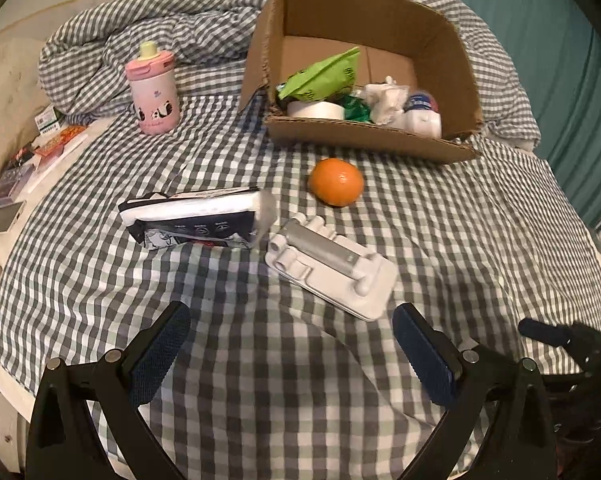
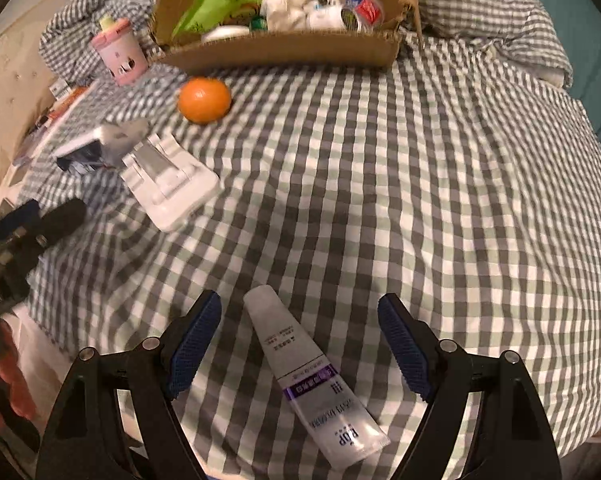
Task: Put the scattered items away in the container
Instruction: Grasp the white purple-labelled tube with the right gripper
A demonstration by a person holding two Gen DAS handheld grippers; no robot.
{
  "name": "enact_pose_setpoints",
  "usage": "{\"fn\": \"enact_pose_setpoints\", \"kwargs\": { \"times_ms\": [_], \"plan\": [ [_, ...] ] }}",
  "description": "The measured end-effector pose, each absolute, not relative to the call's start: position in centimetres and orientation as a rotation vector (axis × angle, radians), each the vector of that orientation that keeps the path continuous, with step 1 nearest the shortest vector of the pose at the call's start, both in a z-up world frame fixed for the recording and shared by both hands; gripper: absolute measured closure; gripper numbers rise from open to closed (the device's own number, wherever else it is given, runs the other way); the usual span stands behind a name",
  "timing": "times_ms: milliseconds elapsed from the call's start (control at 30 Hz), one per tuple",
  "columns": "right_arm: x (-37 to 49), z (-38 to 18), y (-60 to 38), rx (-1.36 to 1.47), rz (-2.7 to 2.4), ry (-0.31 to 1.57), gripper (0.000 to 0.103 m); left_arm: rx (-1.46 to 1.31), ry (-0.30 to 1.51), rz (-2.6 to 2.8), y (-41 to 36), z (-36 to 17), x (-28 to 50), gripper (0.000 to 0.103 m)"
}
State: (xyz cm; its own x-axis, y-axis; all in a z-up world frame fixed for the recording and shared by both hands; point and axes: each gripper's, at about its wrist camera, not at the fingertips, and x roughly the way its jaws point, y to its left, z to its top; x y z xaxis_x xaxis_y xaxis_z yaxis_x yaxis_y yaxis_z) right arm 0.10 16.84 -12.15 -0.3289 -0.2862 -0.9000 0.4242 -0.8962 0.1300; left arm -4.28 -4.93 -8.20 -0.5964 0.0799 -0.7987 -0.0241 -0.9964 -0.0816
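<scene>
A cardboard box (image 1: 364,140) (image 2: 284,54) stands at the back of the bed, holding a green bag, tape roll, tissue and other items. On the checked sheet lie an orange (image 1: 336,181) (image 2: 204,100), a white plastic holder (image 1: 330,270) (image 2: 168,184), a dark tissue pack (image 1: 196,222) (image 2: 96,148) and a pink bottle (image 1: 153,90) (image 2: 120,56). My left gripper (image 1: 292,356) is open and empty, just short of the holder. My right gripper (image 2: 300,344) is open, with a white tube (image 2: 308,376) lying between its fingers.
A crumpled checked quilt (image 1: 148,28) lies behind the bottle. Small boxes, cards and phones (image 1: 28,156) lie along the bed's left edge. A teal curtain (image 1: 560,80) hangs at the right. The left gripper (image 2: 24,232) shows at the right wrist view's left edge.
</scene>
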Motion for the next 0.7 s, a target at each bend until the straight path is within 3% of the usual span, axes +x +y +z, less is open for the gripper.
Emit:
{"fn": "enact_pose_setpoints", "kwargs": {
  "times_ms": [300,367,400,433,467,700],
  "plan": [
    [0.5,-14.6,15.7,1.498,-2.254,0.304,0.025,-1.415,-0.141,2.748,-5.8,-9.1,-5.4,0.000],
    [0.8,-14.6,15.4,1.479,-2.275,0.344,0.033,-1.422,-0.134,2.743,-5.6,-9.3,-5.6,0.000],
    [1.0,-14.5,15.3,1.469,-2.288,0.366,0.049,-1.424,-0.128,2.742,-5.4,-9.3,-5.7,0.000],
    [1.1,-14.2,15.2,1.460,-2.306,0.393,0.071,-1.428,-0.115,2.741,-5.2,-9.5,-5.8,0.000],
    [1.1,-14.0,15.3,1.453,-2.321,0.414,0.078,-1.431,-0.104,2.739,-5.0,-9.6,-5.8,0.000],
    [0.6,-10.8,17.4,1.395,-2.338,0.291,0.079,-1.473,-0.060,2.703,-3.3,-11.0,-7.0,0.000]
  ]
}}
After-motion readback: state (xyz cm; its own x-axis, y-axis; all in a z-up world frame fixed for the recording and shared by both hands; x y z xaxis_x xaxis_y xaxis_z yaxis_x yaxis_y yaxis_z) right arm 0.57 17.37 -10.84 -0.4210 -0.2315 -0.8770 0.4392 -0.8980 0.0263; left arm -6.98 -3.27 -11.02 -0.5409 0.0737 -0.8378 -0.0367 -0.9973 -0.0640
